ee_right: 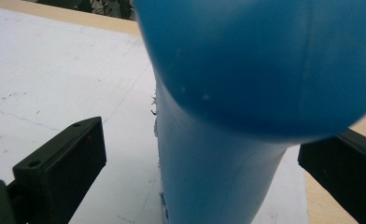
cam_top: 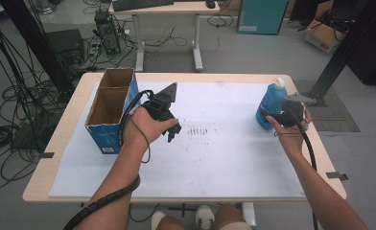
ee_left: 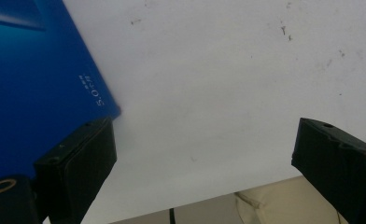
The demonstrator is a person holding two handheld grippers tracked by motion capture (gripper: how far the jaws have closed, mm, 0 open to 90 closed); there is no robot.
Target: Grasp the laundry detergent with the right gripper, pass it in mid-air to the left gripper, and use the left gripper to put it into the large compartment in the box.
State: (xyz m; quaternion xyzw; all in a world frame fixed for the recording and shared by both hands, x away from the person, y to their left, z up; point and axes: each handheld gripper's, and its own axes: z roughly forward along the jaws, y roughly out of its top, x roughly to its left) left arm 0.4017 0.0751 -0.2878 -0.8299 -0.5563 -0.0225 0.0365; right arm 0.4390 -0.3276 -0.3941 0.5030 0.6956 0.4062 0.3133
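A blue plastic bottle with a white cap point(cam_top: 270, 103) stands upright at the right edge of the white sheet point(cam_top: 215, 158). My right gripper point(cam_top: 281, 118) is at its near side. In the right gripper view the bottle point(ee_right: 256, 70) sits between the two jaws of the right gripper point(ee_right: 202, 149), which stand wide apart with a gap on each side. An open cardboard box with blue sides point(cam_top: 105, 139) stands at the left of the sheet. My left gripper point(cam_top: 173, 134) hovers just right of it, open, with nothing between its jaws point(ee_left: 204, 144). The box's blue wall point(ee_left: 31, 84) is beside its left jaw.
The wooden table point(cam_top: 56, 143) shows as a rim around the sheet. Faint dark marks point(cam_top: 198, 130) lie mid-sheet. Beyond the table are a second desk point(cam_top: 167, 8), floor cables point(cam_top: 13, 96), a teal box point(cam_top: 263, 17) and a black frame post point(cam_top: 344, 48) at the right.
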